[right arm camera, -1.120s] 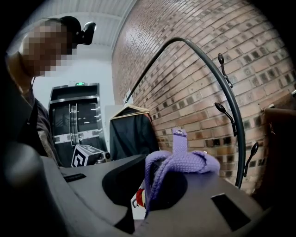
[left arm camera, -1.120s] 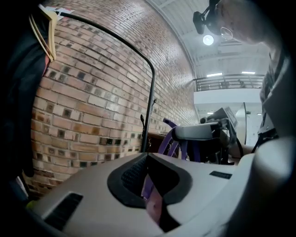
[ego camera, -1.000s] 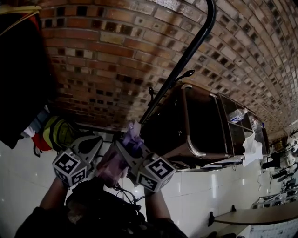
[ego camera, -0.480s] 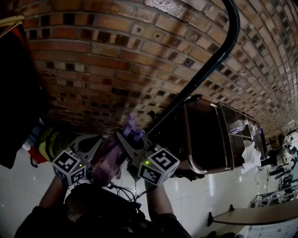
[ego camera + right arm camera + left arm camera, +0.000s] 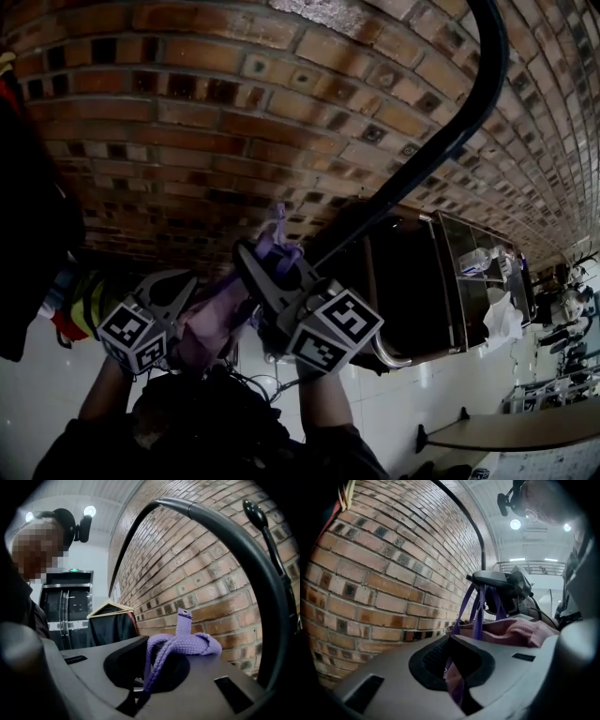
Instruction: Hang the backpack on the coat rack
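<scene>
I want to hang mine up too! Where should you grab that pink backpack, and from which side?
Probably its purple woven loop, taken from the side away from the brick wall, as the right gripper grips it. The loop is narrow and flat, so shut jaws pinch it, and its end stands up free for the coat rack's hook. The left gripper clamps the pink backpack itself.

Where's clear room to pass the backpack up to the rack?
Free: bare brick wall between the hanging clothes, left, and the rack pole, right, above the backpack. Crowded: clothes at the left edge, cabinet right of the pole, hook on the pole.
</scene>
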Motion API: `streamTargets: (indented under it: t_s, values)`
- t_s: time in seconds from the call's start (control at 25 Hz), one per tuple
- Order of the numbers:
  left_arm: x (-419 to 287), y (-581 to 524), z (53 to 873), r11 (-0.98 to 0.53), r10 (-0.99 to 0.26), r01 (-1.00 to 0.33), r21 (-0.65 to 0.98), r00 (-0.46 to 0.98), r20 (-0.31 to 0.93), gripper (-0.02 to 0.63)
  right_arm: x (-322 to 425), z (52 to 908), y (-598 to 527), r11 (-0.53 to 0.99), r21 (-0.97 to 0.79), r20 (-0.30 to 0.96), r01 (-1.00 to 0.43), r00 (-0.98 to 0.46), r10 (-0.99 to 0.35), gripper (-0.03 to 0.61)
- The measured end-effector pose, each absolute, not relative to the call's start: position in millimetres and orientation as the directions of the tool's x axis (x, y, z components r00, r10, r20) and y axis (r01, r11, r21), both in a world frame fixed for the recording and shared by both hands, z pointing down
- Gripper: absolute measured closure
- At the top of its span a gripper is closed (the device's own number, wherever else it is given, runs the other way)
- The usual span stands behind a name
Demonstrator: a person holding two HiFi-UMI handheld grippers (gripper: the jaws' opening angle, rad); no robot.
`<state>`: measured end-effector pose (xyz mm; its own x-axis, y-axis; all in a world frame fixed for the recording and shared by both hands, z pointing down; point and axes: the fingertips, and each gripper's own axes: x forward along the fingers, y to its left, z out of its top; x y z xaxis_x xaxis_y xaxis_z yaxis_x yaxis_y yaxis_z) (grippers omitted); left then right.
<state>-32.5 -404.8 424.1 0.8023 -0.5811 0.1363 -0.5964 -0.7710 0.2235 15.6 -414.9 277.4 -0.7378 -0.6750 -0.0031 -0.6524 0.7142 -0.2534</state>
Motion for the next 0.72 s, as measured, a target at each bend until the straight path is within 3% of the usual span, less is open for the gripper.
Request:
streamTargets:
  t_s: [0.44, 0.72]
  values:
    - [-11.8, -412.8, 414.4, -0.738, -0.627, -0.639, 0.217, 0.768, 0.129, 0.6, 53.7, 242.4, -419.6, 0.72, -0.256, -0.087, -0.645, -0.726, -0.682, 0.574]
    - [-5.6, -422.2, 404.2, -0.745, -0.632, -0.641, 0.183, 0.767, 0.111, 0.6, 74.9, 274.5, -403.6, 0.673, -0.339, -0.073, -0.657, -0.695, -0.715, 0.574]
